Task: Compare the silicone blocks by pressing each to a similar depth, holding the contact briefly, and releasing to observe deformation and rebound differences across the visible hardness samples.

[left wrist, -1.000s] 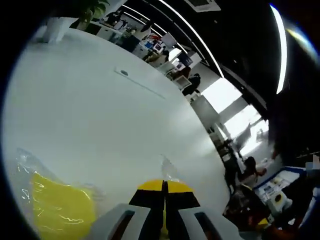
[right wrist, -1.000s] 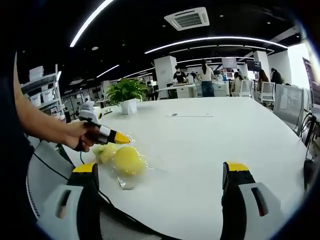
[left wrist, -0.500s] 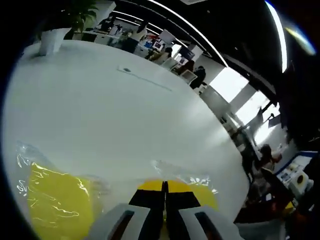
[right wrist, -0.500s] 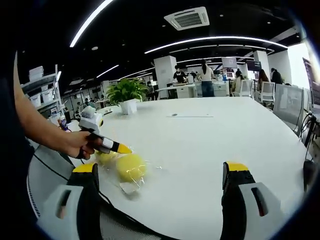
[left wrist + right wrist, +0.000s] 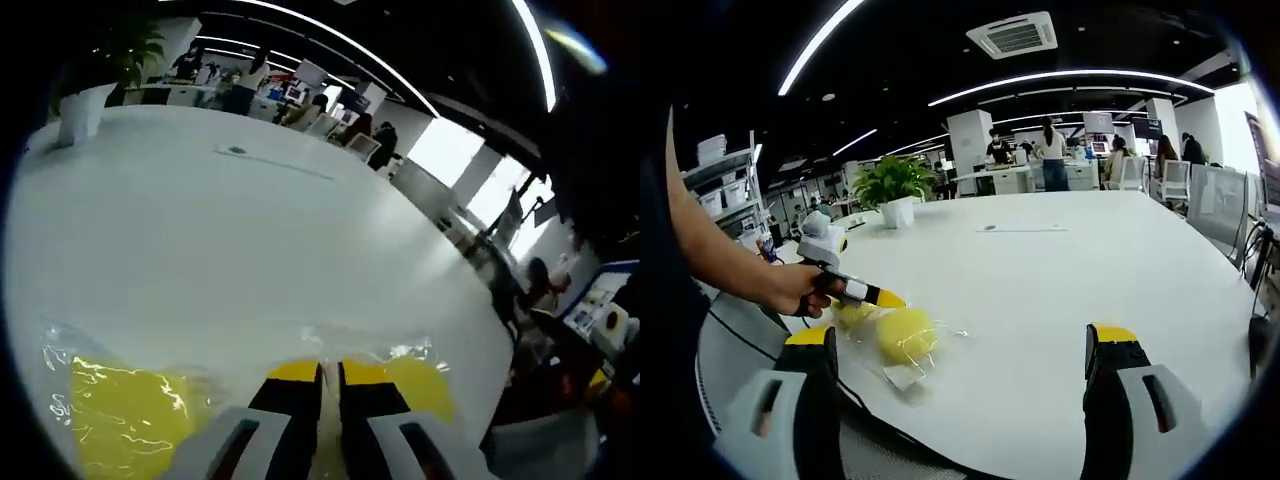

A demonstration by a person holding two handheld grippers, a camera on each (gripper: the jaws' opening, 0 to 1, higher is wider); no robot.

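Note:
In the left gripper view my left gripper (image 5: 330, 370) is shut, its yellow-tipped jaws almost together with nothing between them. The tips sit low over a yellow silicone block (image 5: 420, 388) in clear wrap. A second wrapped yellow block (image 5: 125, 430) lies to their left. In the right gripper view a hand holds the left gripper (image 5: 888, 298), with its tip at the top edge of the round yellow block (image 5: 904, 335); I cannot tell if they touch. A paler block (image 5: 852, 313) lies beside it. My right gripper (image 5: 960, 345) stands wide open, away from the blocks.
The blocks rest near the front corner of a large white table (image 5: 1060, 270). A potted plant (image 5: 892, 188) stands at the table's far left, and mesh chairs (image 5: 1225, 215) line its right side. People stand at desks far behind.
The left gripper has dropped from above the blocks to their top edge, staying shut. The wrapped blocks have shifted slightly. The right gripper has stayed still and open.

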